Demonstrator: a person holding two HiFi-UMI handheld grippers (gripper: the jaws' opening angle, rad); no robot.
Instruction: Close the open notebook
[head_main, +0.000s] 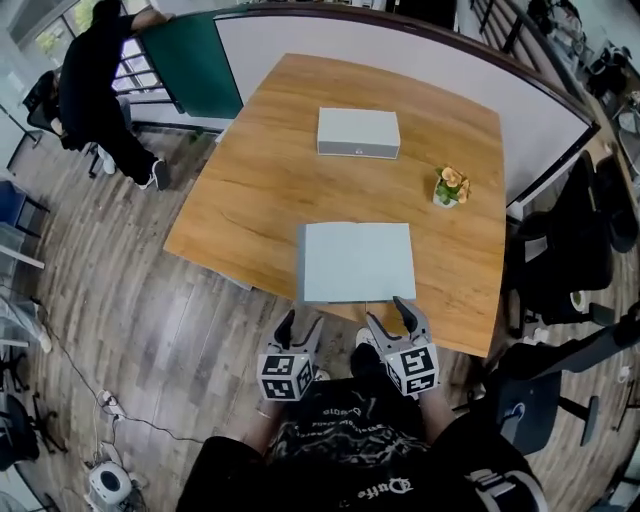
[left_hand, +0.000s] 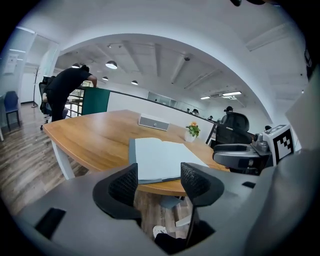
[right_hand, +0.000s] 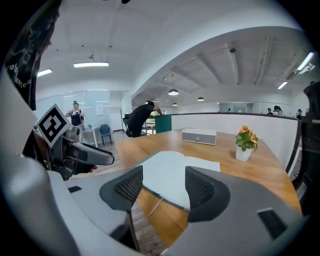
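Note:
The open notebook (head_main: 356, 262) lies flat near the front edge of the wooden table (head_main: 260, 180), its pale pages up and a dark cover strip along its left side. The crease between the pages shows in the left gripper view, where the notebook (left_hand: 160, 157) lies just beyond the jaws. My left gripper (head_main: 301, 322) hangs off the table's front edge, below the notebook's left part, open with nothing between its fingers. My right gripper (head_main: 389, 314) stands beside it below the notebook's right part, also open and holding nothing. Neither touches the notebook (right_hand: 175, 172).
A grey box (head_main: 358, 132) lies at the far middle of the table and a small potted plant (head_main: 451, 186) stands at its right. A person (head_main: 100, 70) stands by a green panel (head_main: 195, 65) at the far left. Office chairs (head_main: 570, 250) crowd the right side.

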